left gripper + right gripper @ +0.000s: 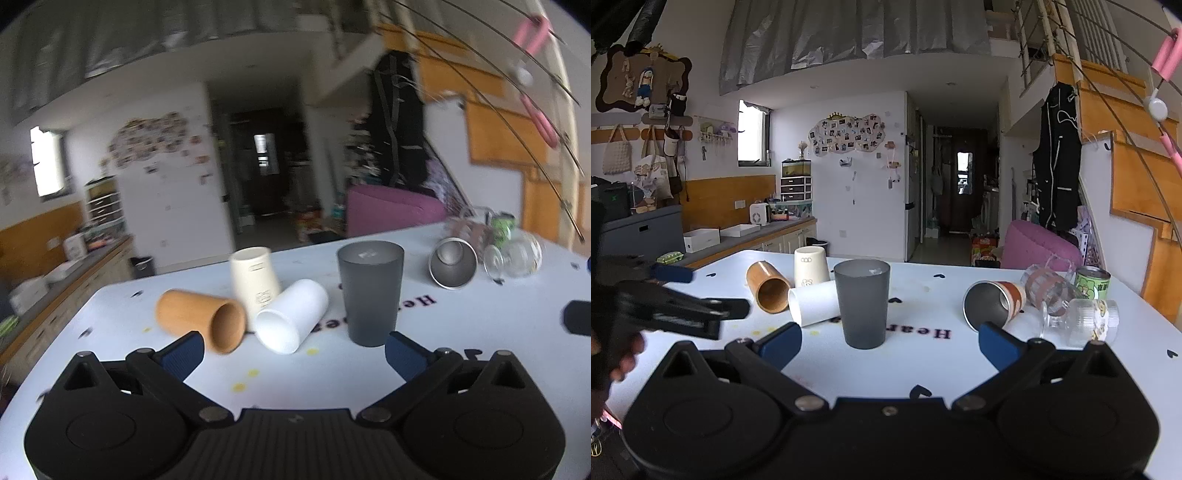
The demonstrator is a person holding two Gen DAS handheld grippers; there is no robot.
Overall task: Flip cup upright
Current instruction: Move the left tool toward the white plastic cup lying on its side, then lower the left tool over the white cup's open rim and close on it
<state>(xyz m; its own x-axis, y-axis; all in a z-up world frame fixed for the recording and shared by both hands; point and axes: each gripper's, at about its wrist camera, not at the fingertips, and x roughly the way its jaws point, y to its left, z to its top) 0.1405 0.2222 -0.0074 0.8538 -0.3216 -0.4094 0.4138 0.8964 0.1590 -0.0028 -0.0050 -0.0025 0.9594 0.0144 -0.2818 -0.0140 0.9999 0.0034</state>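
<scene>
A dark grey cup [370, 291] [862, 302] stands upright on the white table [280, 380] [934, 373]. A white cup [292, 320] [812, 301] lies on its side left of it, mouth toward me. A wooden cup [201, 319] [769, 287] lies on its side further left. A cream cup [255, 282] [810, 268] stands mouth-down behind them. A steel cup [452, 267] [993, 301] lies on its side to the right. My left gripper [293, 349] is open and empty, just short of the white cup; it also shows in the right wrist view [676, 291]. My right gripper [890, 341] is open and empty before the grey cup.
Clear glasses [513, 254] [1078, 319] lie at the right, with a ribbed glass [1049, 284] and a green can [1092, 282] behind. A dark object [578, 317] sits at the table's right edge. A counter [738, 236] runs along the far left.
</scene>
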